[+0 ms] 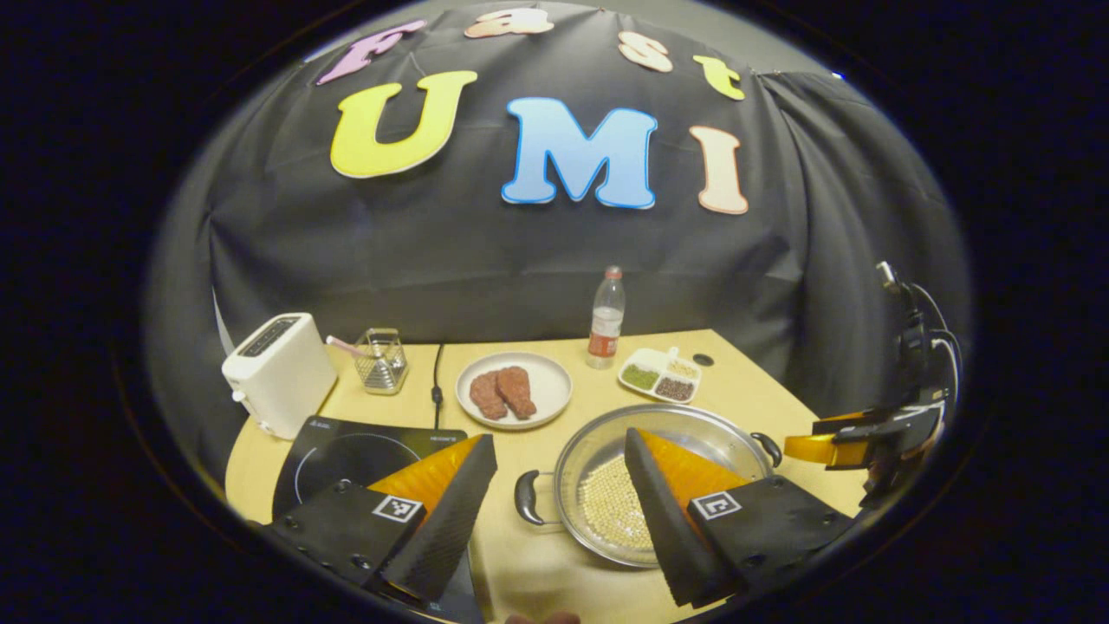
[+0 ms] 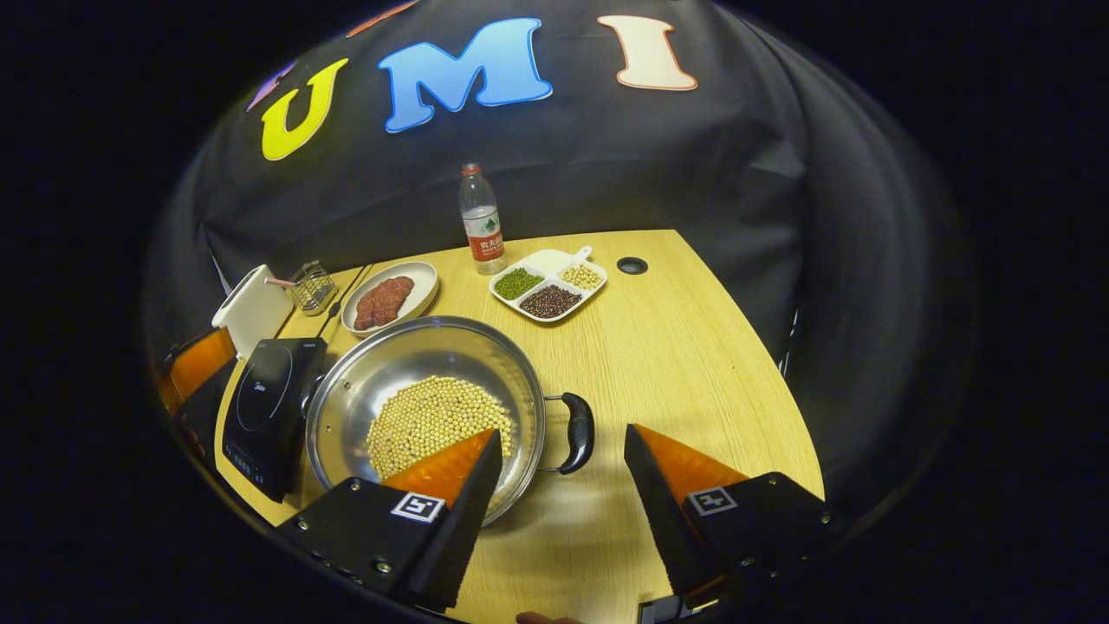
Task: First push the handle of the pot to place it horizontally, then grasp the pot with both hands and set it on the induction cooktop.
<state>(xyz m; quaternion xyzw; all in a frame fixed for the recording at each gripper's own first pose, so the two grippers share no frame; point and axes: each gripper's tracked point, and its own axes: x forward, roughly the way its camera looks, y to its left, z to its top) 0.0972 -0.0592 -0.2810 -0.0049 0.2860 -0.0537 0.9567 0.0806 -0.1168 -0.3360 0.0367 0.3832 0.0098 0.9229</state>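
Pot (image 2: 424,407) w/ soybeans on table (image 2: 693,364), just right of induction cooktop (image 2: 269,403). Left gripper (image 1: 559,485) released, spread either side of pot's left handle (image 1: 526,498). Right gripper (image 2: 563,481) released, straddling right handle (image 2: 578,432), no contact.

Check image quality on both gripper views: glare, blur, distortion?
Left gripper view: heavy fisheye bowing at the table edge, mild glare on the pot rim, the far right gripper soft near the edge. Right gripper view: same bowing, sharp centre, soft reflections inside the pot, dim booth corners.
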